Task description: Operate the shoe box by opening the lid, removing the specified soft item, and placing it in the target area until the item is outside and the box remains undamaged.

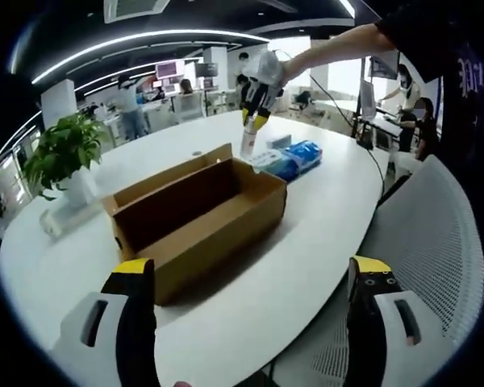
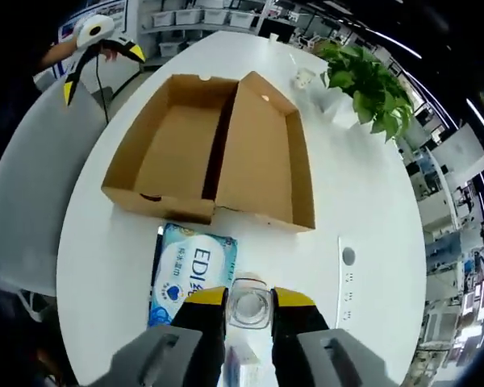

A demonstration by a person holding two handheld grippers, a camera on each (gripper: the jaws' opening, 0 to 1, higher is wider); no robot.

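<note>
The box [image 2: 214, 165] lies open on the white table [image 2: 371, 210], with its lid folded flat out to one side, and both halves look bare inside. The soft pack [image 2: 189, 274], blue and white with letters on it, is already out of the box and lies flat on the table, just beside the box's near wall in the right gripper view. So the opening looks done and the taking out looks done too; I think this is the putting-down step, close to the end. The right gripper [image 2: 248, 310] hangs over the table next to the pack. Between its yellow-tipped jaws sits a small clear thing [image 2: 249, 305], maybe a little bottle or cup; I cannot tell what it is. The jaws are close on each side of it and seem to hold it. The pack is to the left of those jaws in that view, partly under the left one, and not between them. In the left gripper view the right gripper [image 1: 256, 105] shows far off across the table, above the pack [image 1: 290, 159]. The left gripper [image 1: 250, 278] has its jaws wide apart with nothing in them, on the near side of the box [image 1: 198, 214], well apart from the pack. Next, the right gripper should lift away gently and not bump the box.
</note>
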